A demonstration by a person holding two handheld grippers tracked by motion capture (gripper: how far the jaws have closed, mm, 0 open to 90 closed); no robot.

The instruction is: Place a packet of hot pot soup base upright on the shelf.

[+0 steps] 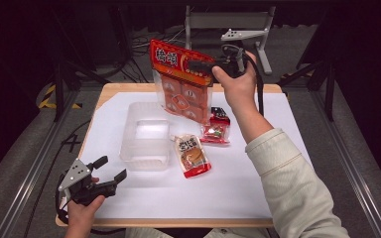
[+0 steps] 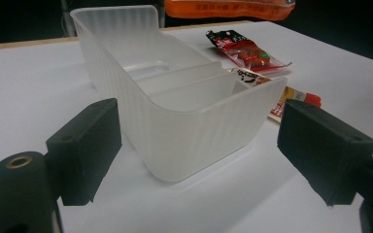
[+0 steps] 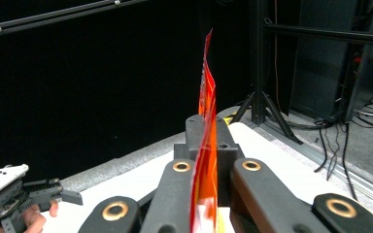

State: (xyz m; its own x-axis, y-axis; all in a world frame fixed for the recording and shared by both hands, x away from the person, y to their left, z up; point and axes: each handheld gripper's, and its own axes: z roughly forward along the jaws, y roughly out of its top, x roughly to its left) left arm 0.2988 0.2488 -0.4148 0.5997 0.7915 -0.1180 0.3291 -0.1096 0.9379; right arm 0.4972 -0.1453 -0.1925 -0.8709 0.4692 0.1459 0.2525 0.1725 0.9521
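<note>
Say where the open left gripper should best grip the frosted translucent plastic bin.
Probably the near end wall of the frosted translucent plastic bin, from the person's side: the open left gripper faces it, and its thin upright rim suits one jaw inside, one outside.

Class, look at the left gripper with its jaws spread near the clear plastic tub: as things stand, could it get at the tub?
Probably yes. The left gripper is open and faces the tub end-on, with only bare white table sheet between them. The snack packets lie beyond the tub's other side, out of the way.
</note>
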